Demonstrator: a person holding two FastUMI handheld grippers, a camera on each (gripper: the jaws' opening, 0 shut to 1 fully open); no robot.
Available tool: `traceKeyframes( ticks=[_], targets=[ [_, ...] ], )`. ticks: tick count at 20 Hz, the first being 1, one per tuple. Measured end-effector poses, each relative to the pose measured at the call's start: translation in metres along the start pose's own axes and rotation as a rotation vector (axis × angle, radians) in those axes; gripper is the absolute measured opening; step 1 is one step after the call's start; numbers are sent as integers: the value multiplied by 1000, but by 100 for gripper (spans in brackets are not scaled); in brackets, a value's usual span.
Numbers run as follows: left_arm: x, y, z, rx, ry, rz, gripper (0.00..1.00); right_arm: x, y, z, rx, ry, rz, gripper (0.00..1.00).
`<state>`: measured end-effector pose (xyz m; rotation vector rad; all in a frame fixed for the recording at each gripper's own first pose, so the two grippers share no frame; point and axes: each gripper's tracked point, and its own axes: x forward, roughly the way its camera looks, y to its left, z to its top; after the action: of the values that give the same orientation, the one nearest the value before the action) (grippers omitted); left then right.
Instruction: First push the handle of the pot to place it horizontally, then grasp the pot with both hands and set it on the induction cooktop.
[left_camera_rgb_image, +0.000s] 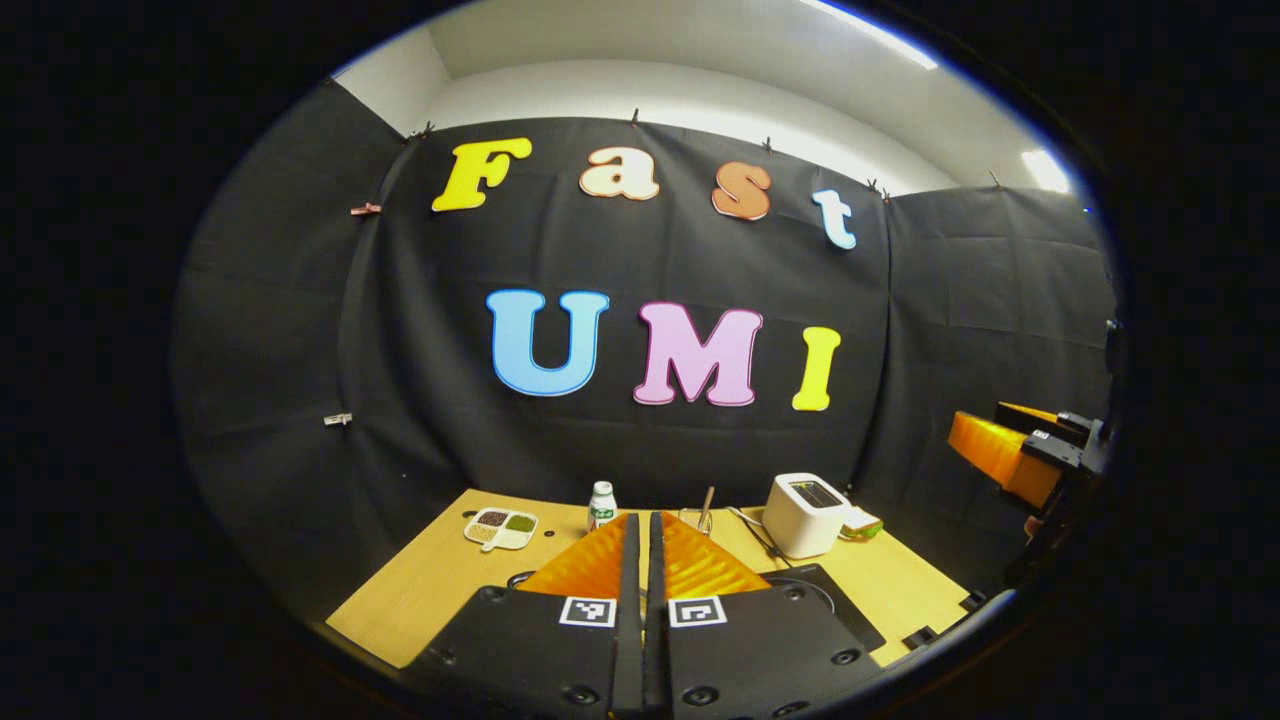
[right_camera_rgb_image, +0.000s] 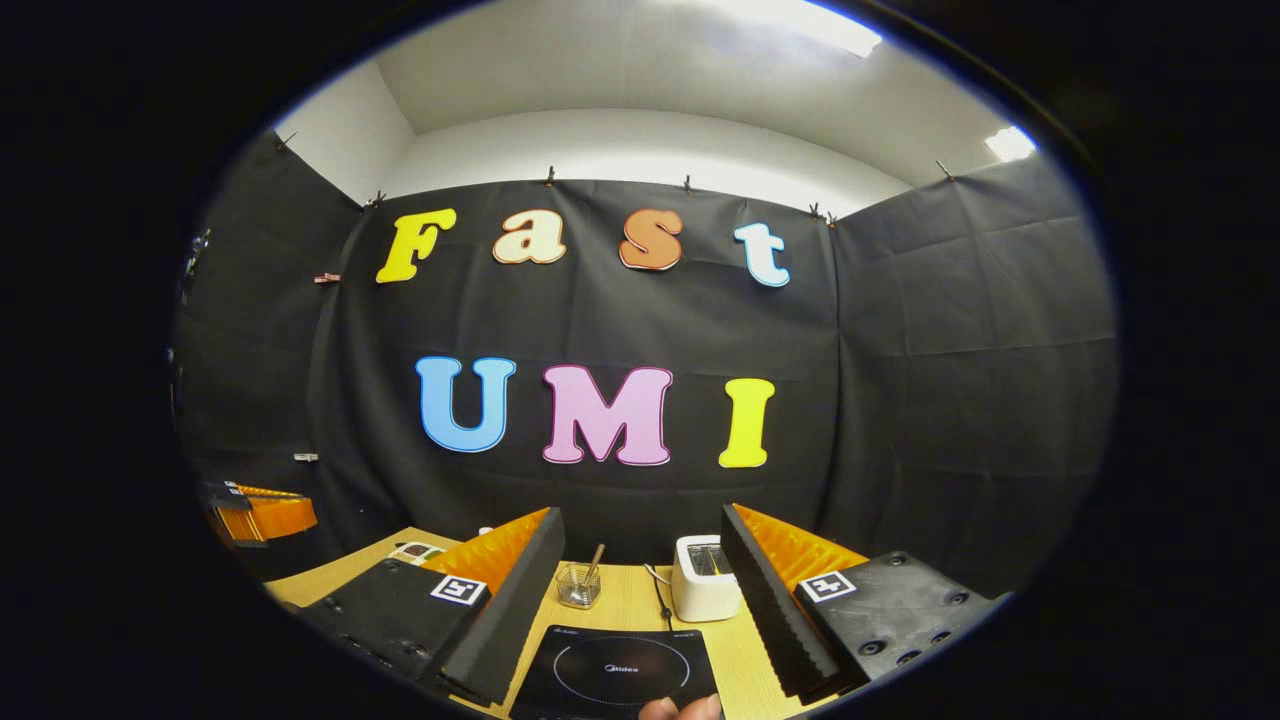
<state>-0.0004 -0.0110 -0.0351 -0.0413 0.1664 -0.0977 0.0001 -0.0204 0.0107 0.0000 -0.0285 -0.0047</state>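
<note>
Black cloth walls back a wooden tabletop (right_camera_rgb_image: 620, 605). Left claw (left_camera_rgb_image: 643, 545) is raised level, aimed at the far wall, its fingers pressed together on nothing. Right claw (right_camera_rgb_image: 640, 590) is level too, fingers wide apart, framing the induction cooktop (right_camera_rgb_image: 615, 675) at 6 o'clock in the right gripper view. A toaster (right_camera_rgb_image: 703, 578) stands at the cooktop's 1 o'clock, a glass cup (right_camera_rgb_image: 578, 585) at 11. Fingertips (right_camera_rgb_image: 682, 709) touch its near edge.

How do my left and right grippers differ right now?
The left gripper has its fingers closed together, nothing between them; the right gripper stands wide open. Past the left gripper's tips a small bottle stands on the table; the right frames the induction cooktop. Both hover above the table.
</note>
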Motion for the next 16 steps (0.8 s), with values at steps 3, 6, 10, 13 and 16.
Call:
traceKeyframes(
  ticks=[3,6,10,13,16],
  targets=[
    [3,0,-25,10,107,-24,5,0,-14,-3,-9,4,-21,99],
    [1,-9,-66,-16,272,-104,5,1,-28,-6,-9,10,-48,97],
    [-5,-11,-121,-44,495,-149,5,4,-49,-11,-41,13,-76,99],
    [-12,-13,-160,-19,645,-167,5,6,-72,-11,-68,3,-109,97],
    [-26,-18,-206,-23,817,-212,5,5,-92,-17,-50,15,-146,97]
  ],
)
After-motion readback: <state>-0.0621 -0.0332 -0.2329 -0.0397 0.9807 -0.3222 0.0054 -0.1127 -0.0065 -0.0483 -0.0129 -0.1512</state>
